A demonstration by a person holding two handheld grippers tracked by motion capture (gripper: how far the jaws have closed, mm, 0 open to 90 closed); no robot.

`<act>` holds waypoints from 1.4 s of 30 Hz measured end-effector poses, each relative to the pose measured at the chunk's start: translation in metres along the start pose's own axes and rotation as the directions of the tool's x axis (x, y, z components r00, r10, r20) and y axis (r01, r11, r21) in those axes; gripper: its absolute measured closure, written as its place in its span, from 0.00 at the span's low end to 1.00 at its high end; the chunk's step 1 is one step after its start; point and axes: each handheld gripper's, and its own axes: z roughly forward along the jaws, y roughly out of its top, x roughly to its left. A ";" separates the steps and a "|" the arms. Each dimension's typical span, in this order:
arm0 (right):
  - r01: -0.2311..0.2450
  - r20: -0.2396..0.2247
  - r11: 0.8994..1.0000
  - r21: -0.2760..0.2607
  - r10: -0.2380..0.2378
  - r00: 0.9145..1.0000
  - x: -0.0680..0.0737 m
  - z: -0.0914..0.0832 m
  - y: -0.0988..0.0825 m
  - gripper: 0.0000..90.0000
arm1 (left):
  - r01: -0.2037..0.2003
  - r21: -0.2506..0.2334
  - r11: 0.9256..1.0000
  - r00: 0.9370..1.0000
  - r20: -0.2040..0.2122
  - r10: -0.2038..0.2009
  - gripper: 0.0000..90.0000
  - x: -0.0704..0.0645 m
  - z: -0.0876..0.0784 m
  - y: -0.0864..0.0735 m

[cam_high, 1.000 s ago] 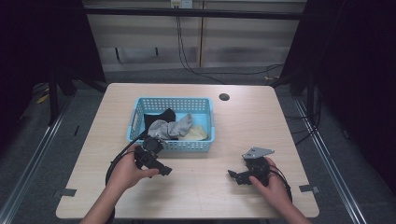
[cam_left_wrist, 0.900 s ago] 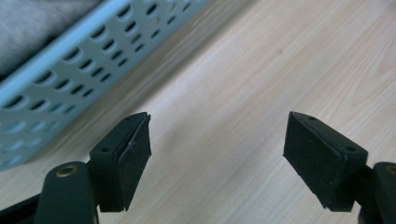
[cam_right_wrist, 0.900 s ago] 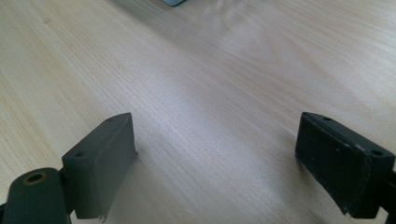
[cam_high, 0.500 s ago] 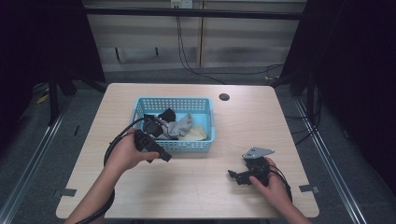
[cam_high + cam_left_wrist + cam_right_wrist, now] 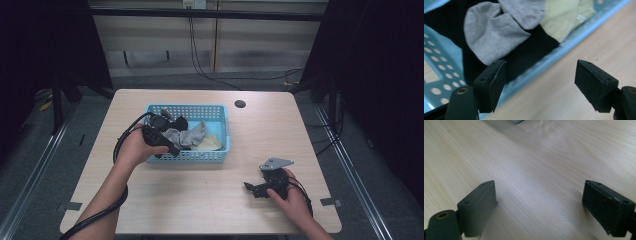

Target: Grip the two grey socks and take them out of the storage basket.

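left gripper (image 5: 167,145) over the near-left edge of the blue basket (image 5: 220,112), jaws spread wide w/ nothing between them; in the left gripper view its gripper (image 5: 540,80) straddles the basket's near rim (image 5: 564,48), one jaw above the inside, the other above bare worktop (image 5: 584,45); just ahead of the jaws lie the socks: grey sock (image 5: 492,32) on top of a black sock (image 5: 529,53), pale yellow sock (image 5: 562,17) beside them toward the rim; in the high view grey sock (image 5: 189,135) sits mid-basket, black sock (image 5: 177,122) at its far left side, yellow sock (image 5: 210,144) near the front wall; can't tell if a jaw touches any fabric; right gripper (image 5: 255,188) low on the worktop (image 5: 280,120) at the near right, well apart from the basket, held in the right hand (image 5: 290,195); right gripper view: gripper (image 5: 540,206) jaws wide apart, empty, bare wood (image 5: 544,165) between them; a dark round hole (image 5: 240,104) in the worktop near the far edge, right of the basket
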 end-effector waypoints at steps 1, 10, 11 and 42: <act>0.001 0.000 1.000 -0.001 -0.001 1.000 0.000 0.000 0.000 0.13 | 0.000 -0.001 1.000 1.000 -0.003 0.000 0.27 0.002 0.002 0.001; 0.000 0.001 1.000 0.002 0.000 1.000 0.000 0.000 0.000 0.13 | 0.062 -0.053 0.997 0.997 -0.042 -0.064 0.27 0.023 0.013 0.016; 0.000 0.001 1.000 0.002 0.000 1.000 0.000 0.000 0.000 0.13 | 0.062 -0.053 0.997 0.997 -0.042 -0.064 0.27 0.023 0.013 0.016; 0.006 0.000 1.000 0.001 -0.006 1.000 0.000 0.000 0.000 0.13 | 0.164 -0.006 0.986 0.984 -0.065 -0.164 0.33 0.052 0.072 0.020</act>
